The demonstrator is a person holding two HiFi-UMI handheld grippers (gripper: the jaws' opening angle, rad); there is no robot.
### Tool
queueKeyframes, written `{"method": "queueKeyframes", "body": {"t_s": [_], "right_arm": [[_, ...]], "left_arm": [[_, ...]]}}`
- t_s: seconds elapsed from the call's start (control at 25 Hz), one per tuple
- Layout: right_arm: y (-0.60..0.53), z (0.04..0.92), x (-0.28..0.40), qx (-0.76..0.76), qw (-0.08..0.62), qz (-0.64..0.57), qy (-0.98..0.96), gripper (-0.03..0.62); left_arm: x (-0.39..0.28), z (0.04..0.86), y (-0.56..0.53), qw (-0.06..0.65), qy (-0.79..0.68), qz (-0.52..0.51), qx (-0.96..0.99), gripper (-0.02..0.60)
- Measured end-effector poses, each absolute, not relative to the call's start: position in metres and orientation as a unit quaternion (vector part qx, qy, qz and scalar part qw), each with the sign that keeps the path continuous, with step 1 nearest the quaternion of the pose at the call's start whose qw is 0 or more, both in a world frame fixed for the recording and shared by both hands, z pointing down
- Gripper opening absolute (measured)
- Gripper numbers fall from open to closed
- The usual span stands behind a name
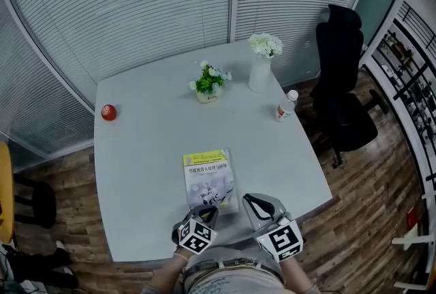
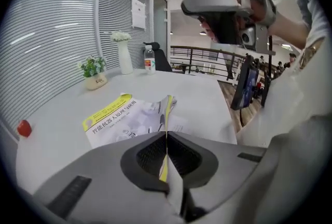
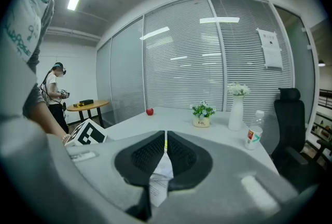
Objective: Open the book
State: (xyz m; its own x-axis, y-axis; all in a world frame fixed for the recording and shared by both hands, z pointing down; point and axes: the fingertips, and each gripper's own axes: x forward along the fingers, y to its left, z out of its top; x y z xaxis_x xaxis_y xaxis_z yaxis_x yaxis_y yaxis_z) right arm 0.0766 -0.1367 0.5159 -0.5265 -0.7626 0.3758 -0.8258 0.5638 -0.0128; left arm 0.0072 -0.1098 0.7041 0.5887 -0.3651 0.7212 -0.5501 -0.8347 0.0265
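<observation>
At the table's (image 1: 150, 150) near edge, the left gripper (image 2: 166, 137) is pinching the book's (image 1: 210, 180) cover (image 2: 165, 114), holding its corner slightly lifted. Beside it, the right gripper (image 3: 165, 137) is clamping the pages (image 3: 161, 176) underneath. Opening is barely beginning; the cover needs swinging fully over.

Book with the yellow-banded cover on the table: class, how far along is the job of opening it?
Done: the left gripper is shut on the edge of the front cover of the yellow-and-white paperback book, and that edge is lifted off the pages. In hand: the right gripper is shut on a white printed page. Left: swinging the cover fully over, since the book lies mostly closed.
</observation>
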Motion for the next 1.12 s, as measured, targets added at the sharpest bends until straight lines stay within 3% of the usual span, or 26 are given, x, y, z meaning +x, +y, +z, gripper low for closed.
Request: {"method": "queueKeyframes", "body": {"t_s": [0.44, 1.12], "right_arm": [[-0.139, 0.520, 0.070, 0.446, 0.169, 0.088, -0.875, 0.015], [-0.146, 0.525, 0.054, 0.426, 0.175, 0.088, -0.883, 0.015]], "left_arm": [[-0.033, 0.674, -0.130, 0.312, -0.380, 0.183, 0.851, 0.006], [-0.126, 0.673, -0.126, 0.412, -0.507, 0.022, 0.756, 0.006]]}}
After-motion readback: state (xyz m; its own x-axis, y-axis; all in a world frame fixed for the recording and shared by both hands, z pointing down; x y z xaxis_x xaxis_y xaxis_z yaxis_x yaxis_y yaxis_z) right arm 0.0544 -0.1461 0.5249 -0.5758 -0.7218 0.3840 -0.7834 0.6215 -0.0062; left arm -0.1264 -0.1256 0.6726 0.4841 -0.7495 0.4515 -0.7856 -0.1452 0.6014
